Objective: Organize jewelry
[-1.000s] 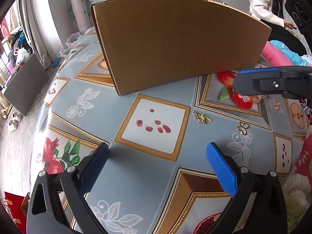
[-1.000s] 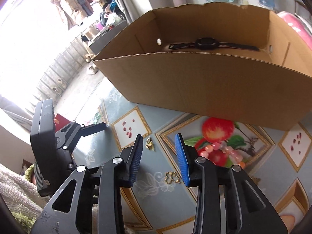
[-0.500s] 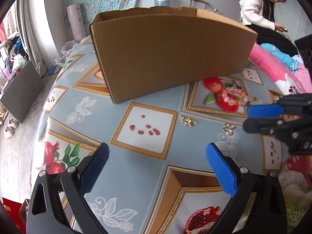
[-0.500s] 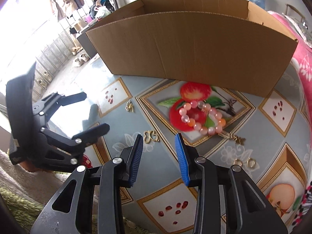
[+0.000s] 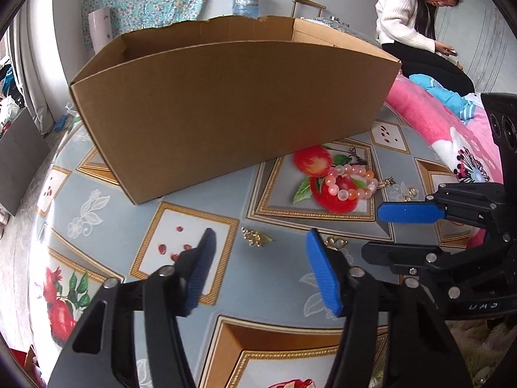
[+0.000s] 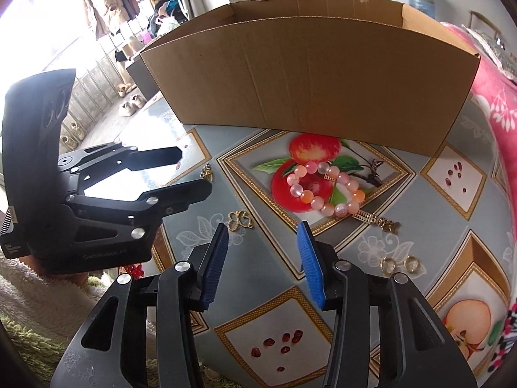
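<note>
looking over the table, i judge the sorting is nowhere near done: every piece of jewelry i can see lies loose on the patterned cloth in front of the cardboard box, none of it in my grip. my left claw hangs with its blue pads spread apart and nothing between them, and my right claw is likewise parted and empty, just above the cloth. the pink bead bracelet rests on the printed apple, near the box's front wall but apart from it. the gold butterfly charm lies just ahead of my right claw, a small gold trinket lies just ahead of my left one, and two gold rings sit side by side off to the right. from this low angle i cannot see the box floor, so whether anything is stored already i cannot tell. by my reckoning all these pieces remain to be lifted in.
</note>
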`<state>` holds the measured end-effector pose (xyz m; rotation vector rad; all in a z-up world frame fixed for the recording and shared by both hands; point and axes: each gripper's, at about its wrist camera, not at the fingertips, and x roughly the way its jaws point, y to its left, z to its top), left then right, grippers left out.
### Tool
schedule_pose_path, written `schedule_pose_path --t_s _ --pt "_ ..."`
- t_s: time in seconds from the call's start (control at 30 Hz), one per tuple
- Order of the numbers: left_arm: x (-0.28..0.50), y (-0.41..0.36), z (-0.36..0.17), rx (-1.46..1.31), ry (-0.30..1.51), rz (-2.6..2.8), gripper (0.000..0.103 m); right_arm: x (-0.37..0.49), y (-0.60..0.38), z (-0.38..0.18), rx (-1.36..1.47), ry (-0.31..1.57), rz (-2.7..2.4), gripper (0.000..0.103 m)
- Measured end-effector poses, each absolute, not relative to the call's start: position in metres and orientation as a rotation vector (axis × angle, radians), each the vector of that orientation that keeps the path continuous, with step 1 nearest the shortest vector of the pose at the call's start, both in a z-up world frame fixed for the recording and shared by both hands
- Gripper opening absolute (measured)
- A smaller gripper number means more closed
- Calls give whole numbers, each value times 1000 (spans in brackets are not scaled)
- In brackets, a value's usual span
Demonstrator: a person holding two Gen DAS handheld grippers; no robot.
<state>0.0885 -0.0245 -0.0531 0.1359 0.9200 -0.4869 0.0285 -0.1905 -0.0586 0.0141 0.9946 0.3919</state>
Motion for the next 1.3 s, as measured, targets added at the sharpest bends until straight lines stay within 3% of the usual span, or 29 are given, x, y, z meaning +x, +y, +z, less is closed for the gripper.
schedule_pose_path --t_s 0.2,0.3,0.6,0.73,1.3 --pt "95 -29 -59 158 940 -474 24 26 -199 -55 26 982 398 43" --pt "99 -29 -62 168 954 -459 15 24 -202 -53 28 977 399 43" --pt "98 -39 -63 258 931 -455 14 23 -206 -50 32 975 385 43" --pt "96 -42 -64 280 923 -447 3 23 -205 -48 28 978 378 43" --pt "86 -3 -58 187 915 -401 1 32 -180 -52 -1 1002 391 43"
